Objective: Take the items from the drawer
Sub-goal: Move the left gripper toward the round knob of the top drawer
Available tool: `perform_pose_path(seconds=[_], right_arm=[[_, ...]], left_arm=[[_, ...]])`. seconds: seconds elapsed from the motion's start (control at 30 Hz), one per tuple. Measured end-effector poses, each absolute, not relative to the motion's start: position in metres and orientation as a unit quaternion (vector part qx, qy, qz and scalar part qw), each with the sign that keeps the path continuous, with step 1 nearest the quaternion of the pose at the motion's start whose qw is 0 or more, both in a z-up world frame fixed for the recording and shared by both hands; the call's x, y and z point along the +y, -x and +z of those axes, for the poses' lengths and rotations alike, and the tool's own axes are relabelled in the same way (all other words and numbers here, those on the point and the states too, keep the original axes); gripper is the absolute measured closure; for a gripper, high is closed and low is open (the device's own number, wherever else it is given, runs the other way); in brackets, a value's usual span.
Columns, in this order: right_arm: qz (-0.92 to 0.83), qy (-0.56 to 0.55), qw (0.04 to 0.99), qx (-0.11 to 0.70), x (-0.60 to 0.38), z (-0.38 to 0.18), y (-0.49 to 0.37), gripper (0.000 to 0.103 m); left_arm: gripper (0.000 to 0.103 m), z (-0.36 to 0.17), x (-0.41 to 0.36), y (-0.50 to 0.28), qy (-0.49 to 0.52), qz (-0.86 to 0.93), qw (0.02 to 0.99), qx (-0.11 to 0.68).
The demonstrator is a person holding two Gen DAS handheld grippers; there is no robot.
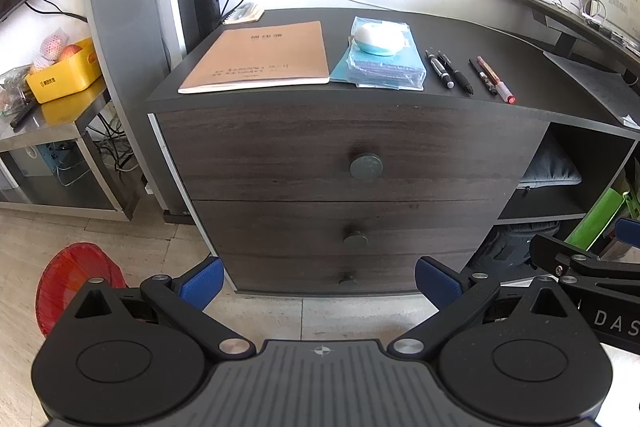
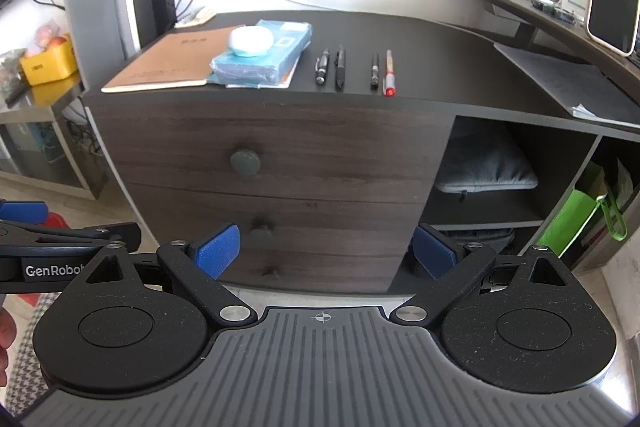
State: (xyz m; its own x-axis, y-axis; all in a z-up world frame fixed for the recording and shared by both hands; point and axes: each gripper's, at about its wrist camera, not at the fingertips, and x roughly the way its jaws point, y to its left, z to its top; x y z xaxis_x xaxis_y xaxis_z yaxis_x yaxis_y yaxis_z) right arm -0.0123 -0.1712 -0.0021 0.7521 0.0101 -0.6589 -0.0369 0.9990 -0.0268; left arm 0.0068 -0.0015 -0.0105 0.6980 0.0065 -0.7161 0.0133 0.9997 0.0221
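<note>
You are holding both grippers in front of a dark wood drawer unit (image 1: 344,163), facing its 3 closed drawers; the left gripper (image 1: 319,277) is hanging with its blue-padded fingers (image 1: 202,281) spread wide apart and gripping nothing; the right gripper (image 2: 325,249) is doing the same, its fingers (image 2: 218,247) standing well apart and empty. The top drawer (image 2: 280,143) is sitting shut, its round grey knob (image 1: 366,167) near the middle of the front; the second drawer's knob (image 1: 355,238) and the third drawer's knob (image 1: 347,281) are lining up below it. Neither gripper is touching a knob.

On the counter (image 1: 460,39) above the drawers, a brown notebook (image 1: 260,57) is lying at the left, reaching the front edge; just beside it a blue packet (image 1: 380,63) is carrying a white and light blue oval object (image 1: 378,39) on top; toward the right, 4 pens are lying in 2 pairs near the front edge, 2 black ones (image 1: 448,69) and then a dark one with a red-tipped one (image 1: 496,81). Whatever the drawers are holding is hidden from you.

To the right of the drawers, an open shelf (image 2: 500,211) is holding a grey pouch (image 2: 486,167); in the left wrist view a yellow bin (image 1: 64,71) is sitting on a metal stand at far left.
</note>
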Motion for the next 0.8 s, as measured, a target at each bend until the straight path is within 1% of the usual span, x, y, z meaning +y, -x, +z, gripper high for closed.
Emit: perform_pose_path(seconds=[0.8], right_arm=[[0.0, 0.036, 0.924, 0.382, -0.173, -0.027, -0.007, 0.006]], left_arm=[[0.001, -0.046, 0.005, -0.04, 0.015, -0.035, 0.899, 0.436]])
